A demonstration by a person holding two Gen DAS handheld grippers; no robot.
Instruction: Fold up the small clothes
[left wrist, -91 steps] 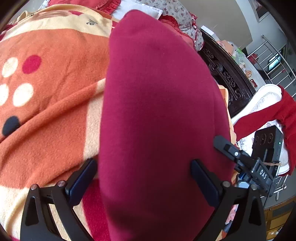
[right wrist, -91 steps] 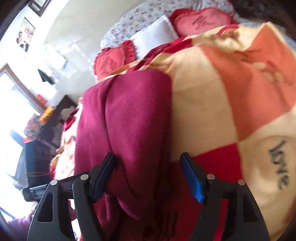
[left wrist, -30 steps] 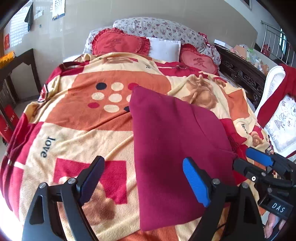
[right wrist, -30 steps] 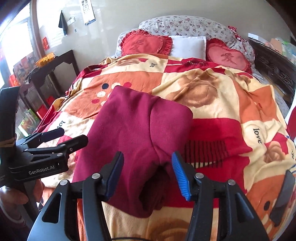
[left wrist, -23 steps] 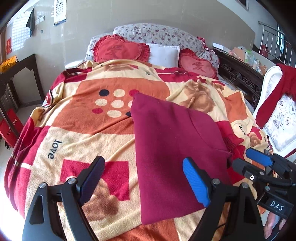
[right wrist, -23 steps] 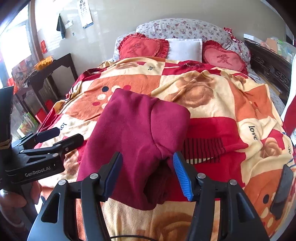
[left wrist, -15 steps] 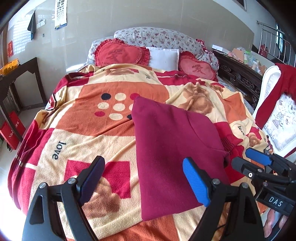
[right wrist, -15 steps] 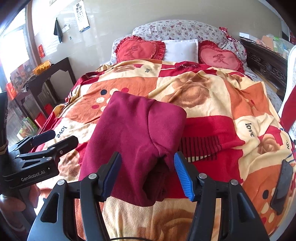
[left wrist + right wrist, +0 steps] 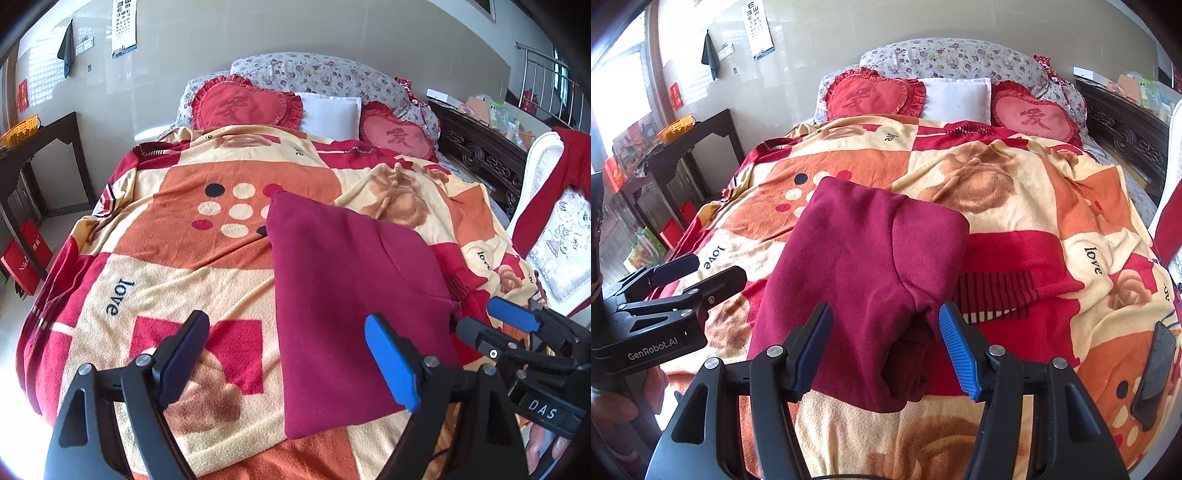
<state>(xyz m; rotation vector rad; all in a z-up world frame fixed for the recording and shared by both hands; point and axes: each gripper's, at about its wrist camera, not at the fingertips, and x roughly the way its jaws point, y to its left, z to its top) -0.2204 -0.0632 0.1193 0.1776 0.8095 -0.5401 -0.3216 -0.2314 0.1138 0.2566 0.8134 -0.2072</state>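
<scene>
A folded dark red garment (image 9: 343, 295) lies flat on the patterned blanket (image 9: 166, 258), near the bed's foot; in the right wrist view the garment (image 9: 860, 266) shows a bunched, open fold at its near right end. My left gripper (image 9: 286, 325) hovers open and wide above the garment's near left edge, touching nothing. My right gripper (image 9: 884, 312) hangs open over that bunched end, its pads clear of the cloth. Each gripper shows in the other's view: the left gripper (image 9: 676, 280) at left, the right gripper (image 9: 498, 321) at right.
Heart-shaped red cushions (image 9: 243, 105) and a white pillow (image 9: 330, 114) sit at the headboard. A dark side table (image 9: 690, 144) stands left of the bed. A white chair with a red cloth (image 9: 554, 206) is at right. A dark phone (image 9: 1156, 373) lies on the blanket's near right.
Three seconds ago both grippers were close against the red garment; now they are drawn back above the bed's foot. In the last second the views barely shifted and the right jaws widened slightly.
</scene>
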